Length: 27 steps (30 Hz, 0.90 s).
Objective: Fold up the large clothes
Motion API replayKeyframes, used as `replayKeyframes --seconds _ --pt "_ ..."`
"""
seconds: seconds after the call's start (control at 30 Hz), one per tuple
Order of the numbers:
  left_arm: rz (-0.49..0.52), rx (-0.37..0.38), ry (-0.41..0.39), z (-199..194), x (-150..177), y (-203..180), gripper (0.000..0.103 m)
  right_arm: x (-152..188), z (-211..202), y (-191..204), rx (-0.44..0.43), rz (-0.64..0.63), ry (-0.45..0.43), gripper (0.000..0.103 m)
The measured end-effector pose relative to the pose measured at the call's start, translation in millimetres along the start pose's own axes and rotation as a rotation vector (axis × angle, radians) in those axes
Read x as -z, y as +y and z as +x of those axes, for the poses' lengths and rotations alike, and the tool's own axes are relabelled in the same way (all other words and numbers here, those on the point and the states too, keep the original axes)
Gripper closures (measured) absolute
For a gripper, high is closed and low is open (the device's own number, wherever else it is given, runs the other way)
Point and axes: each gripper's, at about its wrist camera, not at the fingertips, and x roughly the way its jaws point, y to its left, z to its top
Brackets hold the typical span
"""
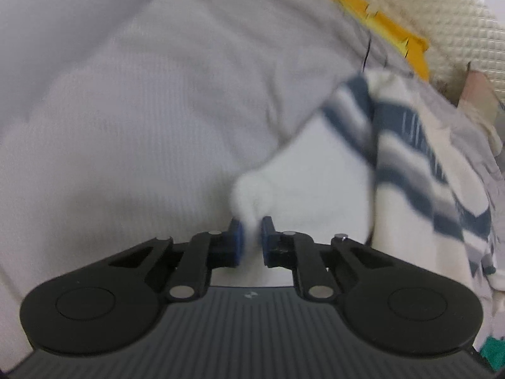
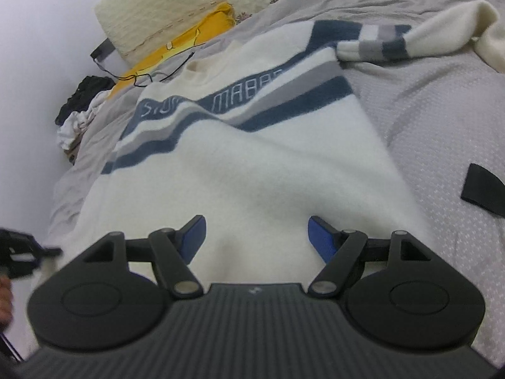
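A large white sweater with navy and grey chest stripes lies spread on a grey bedspread. Its right sleeve stretches out to the far right. My right gripper is open, its blue pads just above the sweater's lower body. In the left wrist view, my left gripper is shut on a bunched white edge of the sweater, lifted over the bedspread. The view is blurred. The left gripper also shows at the left edge of the right wrist view.
A yellow cloth and a cream quilted pillow lie at the bed's head beside a white wall. Thin black glasses or a cord lie near the collar. A dark and white clothes pile sits left. A black strap lies right.
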Motion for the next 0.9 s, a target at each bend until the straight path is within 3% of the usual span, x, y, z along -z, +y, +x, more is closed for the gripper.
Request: replayKeyframes --seconds 0.13,0.3,0.4,0.5,0.57,0.7,0.9 --pt "0.057 -0.058 -0.133 -30 -71 -5 0.09 -7 10 3 -0.019 -0.006 -0.01 0.028" --pt "0.14 -0.195 -0.348 -62 -173 -16 0.091 -17 23 9 -0.049 -0.033 -0.041 0.028" --pt "0.122 -0.247 -0.437 -71 -228 -16 0.091 -24 31 10 -0.067 -0.034 -0.048 0.028" --pt "0.14 -0.361 -0.513 -60 -269 -17 0.091 -32 41 10 -0.09 -0.017 -0.047 0.028" --pt "0.136 -0.433 -0.531 -37 -291 -14 0.091 -36 47 10 -0.101 -0.02 -0.052 0.028" --pt "0.075 -0.513 -0.473 23 -307 17 0.091 -40 62 9 -0.088 -0.025 -0.036 0.028" --pt "0.055 -0.591 -0.356 101 -282 53 0.091 -42 71 16 -0.065 -0.076 -0.033 0.028"
